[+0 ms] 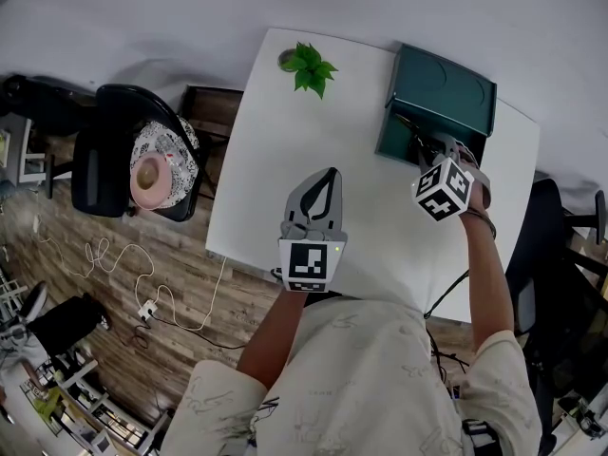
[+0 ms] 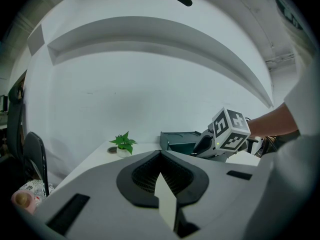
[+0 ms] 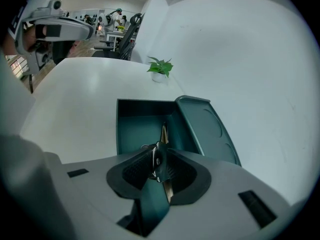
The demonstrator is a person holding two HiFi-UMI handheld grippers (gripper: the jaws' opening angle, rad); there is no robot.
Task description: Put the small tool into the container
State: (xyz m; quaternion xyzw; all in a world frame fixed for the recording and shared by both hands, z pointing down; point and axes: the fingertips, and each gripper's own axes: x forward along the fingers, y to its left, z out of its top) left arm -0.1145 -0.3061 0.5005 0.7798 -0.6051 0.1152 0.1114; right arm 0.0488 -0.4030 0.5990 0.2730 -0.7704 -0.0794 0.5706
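Note:
A dark green container (image 1: 397, 133) stands at the table's far right with its lid (image 1: 446, 88) swung back. My right gripper (image 1: 425, 152) points down into its open mouth. In the right gripper view a small dark tool with a tan tip (image 3: 159, 159) sits between the jaws of my right gripper (image 3: 159, 153), over the container's inside (image 3: 140, 126). It lies along the right-hand jaw and a gap shows on its other side, so the jaws stand open. My left gripper (image 1: 332, 177) hovers shut and empty over the table's middle (image 2: 161, 156).
A small potted plant (image 1: 309, 66) stands at the white table's (image 1: 275, 188) far edge. To the left of the table is a black chair (image 1: 119, 150) with a patterned cushion. Cables lie on the wooden floor (image 1: 114, 255).

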